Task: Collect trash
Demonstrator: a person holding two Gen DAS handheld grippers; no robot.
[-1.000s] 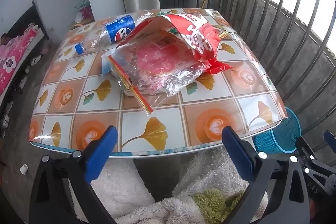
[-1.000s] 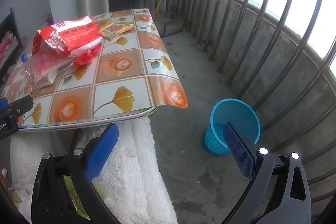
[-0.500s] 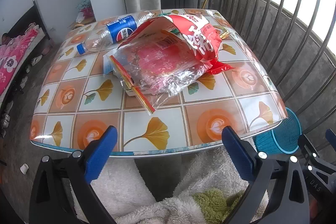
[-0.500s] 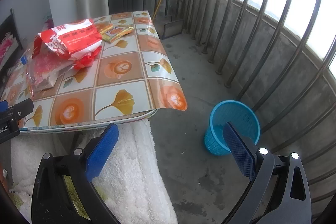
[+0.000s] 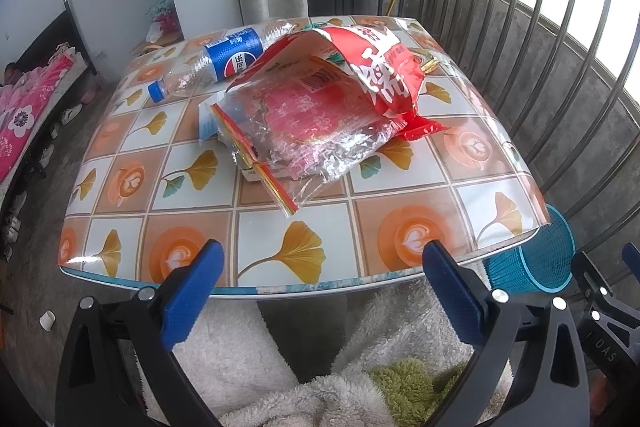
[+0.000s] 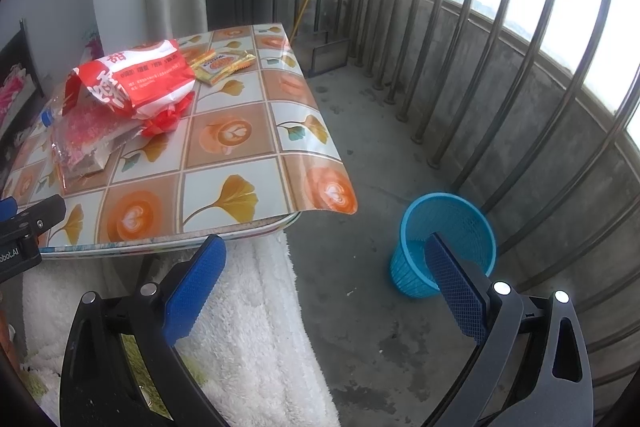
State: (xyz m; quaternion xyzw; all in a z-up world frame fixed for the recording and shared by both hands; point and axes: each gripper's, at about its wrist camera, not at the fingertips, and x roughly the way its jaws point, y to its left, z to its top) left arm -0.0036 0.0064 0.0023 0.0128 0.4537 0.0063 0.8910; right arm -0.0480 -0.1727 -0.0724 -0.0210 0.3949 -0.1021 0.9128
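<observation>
Outdoors on a railed balcony, one small square worktop stands under a glossy cloth printed with leaves and coffee cups. Two claws are held low at its near edge, neither touching anything. The left claw is spread wide, empty, its two blue pads facing the middle of the near edge. The right claw is likewise spread wide and empty, pointing past the worktop's right corner toward the floor.

Counting the trash from left to right: one clear plastic bottle with a blue label and blue cap lies on its side at the far left. Touching it, one crumpled clear bag with a yellow and red zip strip lies in the centre, on top of a small carton whose edges barely show. One red and white snack bag drapes over the clear bag's far side. Beyond that, toward the far right corner, lie small yellow sachets; at least two, the exact count is unclear.

One blue mesh bin stands on the concrete floor, to the right of the worktop and just beside the railing. The near half of the worktop is bare, and open floor separates worktop and bin. White fleece hangs beneath the claws.
</observation>
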